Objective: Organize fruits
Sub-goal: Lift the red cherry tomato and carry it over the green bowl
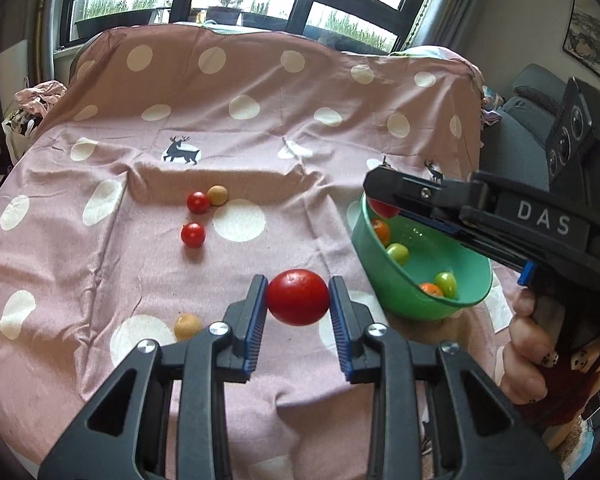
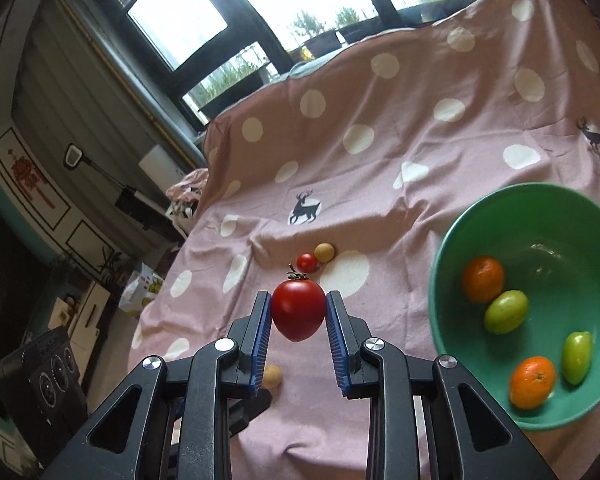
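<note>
While four pieces of fruit already lie in the green bowl — two oranges and two green tomatoes — the sorting looks, by my reckoning, a little past halfway. The bowl sits near the right edge of the bench, on the pink spotted cloth that covers it.

Both tongs are loaded. The left tongs are pinching a red tomato between their blue pads, clear of the cloth, near the front edge and just left of the bowl. The right tongs are pinching a second red tomato, its stem pointing away from the camera; seen from the left wrist, their tips hang over the far rim of the bowl with the red fruit showing beneath them.

Left on the cloth, towards the middle of the bench, are two small red tomatoes and a tan round fruit that touches the farther one. Another tan fruit lies near the front edge, just left of the left tongs.

So two drops into the bowl seem due next, then four more pickups — assuming that everything belongs in the one bowl, which the pictures do not settle.
</note>
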Demonstrator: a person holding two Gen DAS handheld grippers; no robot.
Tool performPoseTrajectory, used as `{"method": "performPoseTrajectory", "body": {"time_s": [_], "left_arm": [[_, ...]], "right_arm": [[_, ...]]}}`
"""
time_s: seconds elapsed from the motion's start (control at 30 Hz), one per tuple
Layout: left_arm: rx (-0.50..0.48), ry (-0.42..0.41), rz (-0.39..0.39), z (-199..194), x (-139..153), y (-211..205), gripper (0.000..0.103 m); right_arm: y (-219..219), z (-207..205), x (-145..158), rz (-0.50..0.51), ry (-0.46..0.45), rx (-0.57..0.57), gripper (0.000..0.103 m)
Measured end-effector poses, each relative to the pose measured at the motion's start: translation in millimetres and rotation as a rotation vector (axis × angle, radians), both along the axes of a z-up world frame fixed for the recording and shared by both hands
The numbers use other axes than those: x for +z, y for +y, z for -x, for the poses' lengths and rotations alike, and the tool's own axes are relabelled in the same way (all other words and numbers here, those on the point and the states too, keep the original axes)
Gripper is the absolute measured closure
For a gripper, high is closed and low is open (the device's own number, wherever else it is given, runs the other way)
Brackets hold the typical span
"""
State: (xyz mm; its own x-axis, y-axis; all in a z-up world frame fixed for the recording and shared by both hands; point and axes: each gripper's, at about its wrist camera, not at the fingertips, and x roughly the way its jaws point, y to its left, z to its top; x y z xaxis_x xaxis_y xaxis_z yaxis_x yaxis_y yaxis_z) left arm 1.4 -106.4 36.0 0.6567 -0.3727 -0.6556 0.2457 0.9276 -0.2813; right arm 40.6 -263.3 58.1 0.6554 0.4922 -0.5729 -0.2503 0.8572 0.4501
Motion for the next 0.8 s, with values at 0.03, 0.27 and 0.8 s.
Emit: {"method": "performPoseTrajectory", "body": {"time_s": [0.03,0.27,0.8], "left_arm": [[-0.004,-0.005,0.016,-1.8,3.7,-4.3,0.072],[-0.041,-0.018,0.038,-14.5,12.8,-45.8,0.072],[-0.161,0.047,0.059,-45.8,-0.7,-125.6,0.072]], "right_arm": [[-6.0,1.2,1.8,-0.002,-0.01,-0.016,0.074],[-53.8,6.7,5.7,0.011,-0.024,-0.183,0.074],[-144.0,11.8,-21.3,-0.017,0.07,-0.384,0.074]]}}
